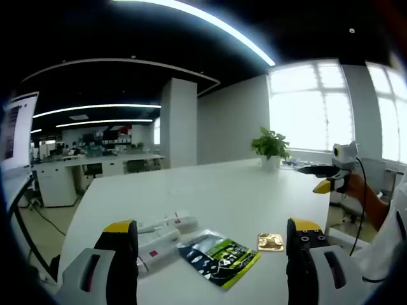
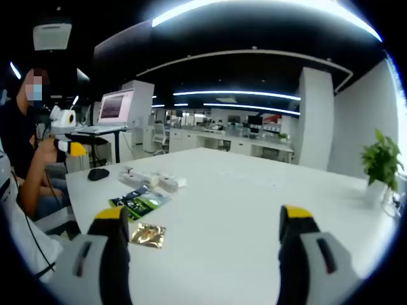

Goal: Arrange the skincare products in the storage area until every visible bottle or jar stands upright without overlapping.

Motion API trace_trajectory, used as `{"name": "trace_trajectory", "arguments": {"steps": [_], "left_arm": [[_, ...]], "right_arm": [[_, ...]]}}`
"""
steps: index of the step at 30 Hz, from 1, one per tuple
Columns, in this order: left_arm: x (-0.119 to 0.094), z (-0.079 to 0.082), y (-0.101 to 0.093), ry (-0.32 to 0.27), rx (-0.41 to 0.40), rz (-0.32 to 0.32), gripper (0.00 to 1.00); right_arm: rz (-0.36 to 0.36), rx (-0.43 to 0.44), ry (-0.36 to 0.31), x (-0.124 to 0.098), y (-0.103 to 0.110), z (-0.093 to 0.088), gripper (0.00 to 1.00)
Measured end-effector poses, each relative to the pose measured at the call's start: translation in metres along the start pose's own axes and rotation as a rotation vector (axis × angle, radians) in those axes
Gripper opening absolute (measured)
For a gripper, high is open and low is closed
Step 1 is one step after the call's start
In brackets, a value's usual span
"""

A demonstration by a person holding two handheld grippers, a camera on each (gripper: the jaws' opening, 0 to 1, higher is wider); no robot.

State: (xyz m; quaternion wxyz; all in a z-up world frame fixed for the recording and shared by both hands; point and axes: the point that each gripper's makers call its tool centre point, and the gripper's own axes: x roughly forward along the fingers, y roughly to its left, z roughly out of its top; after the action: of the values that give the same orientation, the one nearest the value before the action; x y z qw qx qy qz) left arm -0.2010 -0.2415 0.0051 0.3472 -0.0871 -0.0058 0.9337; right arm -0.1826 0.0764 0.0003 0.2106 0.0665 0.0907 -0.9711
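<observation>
In the left gripper view, the left gripper (image 1: 211, 244) stood with its jaws wide apart and nothing between them, above the near edge of the white table (image 1: 235, 184). From left to right before it lay two white tubes (image 1: 164, 236) side by side, flat on the table, then a dark green sachet (image 1: 219, 255), then a small gold packet (image 1: 270, 241). A potted plant (image 1: 271, 147) stood far back. At the right edge the other gripper (image 1: 331, 175) was held up in a hand.

In the right gripper view, the right gripper (image 2: 205, 254) was likewise spread and empty. The tubes (image 2: 152, 179), possibly boxed, lay beyond the sachet (image 2: 140, 202) and packet (image 2: 149, 235).
</observation>
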Motion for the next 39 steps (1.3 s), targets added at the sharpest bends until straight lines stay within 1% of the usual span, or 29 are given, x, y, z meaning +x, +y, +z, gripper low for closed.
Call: {"name": "trace_trajectory", "arguments": {"steps": [3,5,7,10,13,23,26,29,31,33,36,37,39], "left_arm": [[-0.003,-0.005,0.003,-0.005,-0.004,0.02,0.99],[-0.003,-0.01,0.003,0.025,0.007,0.021,0.99],[-0.003,-0.013,0.003,0.039,0.01,0.021,0.99],[-0.002,-0.011,0.006,0.031,0.006,0.027,0.99],[-0.001,-0.01,0.005,0.031,0.004,0.019,0.99],[-0.001,-0.013,0.008,0.044,0.014,0.025,0.99],[-0.002,-0.012,0.007,0.045,0.022,0.018,0.99],[-0.003,-0.012,0.009,0.035,0.014,0.017,0.99],[-0.002,-0.015,0.01,0.044,0.01,0.017,0.99],[-0.003,-0.017,0.011,0.051,0.012,0.017,0.99],[-0.004,-0.017,0.012,0.046,0.01,0.022,0.99],[-0.004,-0.017,0.013,0.045,0.011,0.026,0.99],[-0.003,-0.019,0.014,0.052,0.012,0.031,0.99]], "right_arm": [[0.001,0.006,-0.009,-0.001,0.0,0.001,1.0],[0.009,0.011,-0.018,0.0,0.002,0.003,1.0],[0.016,0.012,-0.02,0.001,0.005,0.003,1.0],[0.022,0.009,-0.017,0.003,0.007,0.002,1.0],[0.026,0.017,-0.018,0.005,0.008,0.002,1.0],[0.04,0.031,-0.021,0.01,0.012,0.001,1.0],[0.044,0.02,-0.01,0.01,0.014,0.001,1.0],[0.04,0.017,-0.011,0.011,0.015,0.001,1.0],[0.048,0.024,-0.016,0.015,0.018,0.002,1.0],[0.057,0.025,-0.003,0.02,0.023,-0.001,1.0],[0.059,0.038,0.022,0.027,0.028,-0.005,1.0],[0.064,0.045,0.022,0.029,0.029,-0.002,1.0],[0.072,0.048,-0.006,0.032,0.034,0.008,1.0]]}}
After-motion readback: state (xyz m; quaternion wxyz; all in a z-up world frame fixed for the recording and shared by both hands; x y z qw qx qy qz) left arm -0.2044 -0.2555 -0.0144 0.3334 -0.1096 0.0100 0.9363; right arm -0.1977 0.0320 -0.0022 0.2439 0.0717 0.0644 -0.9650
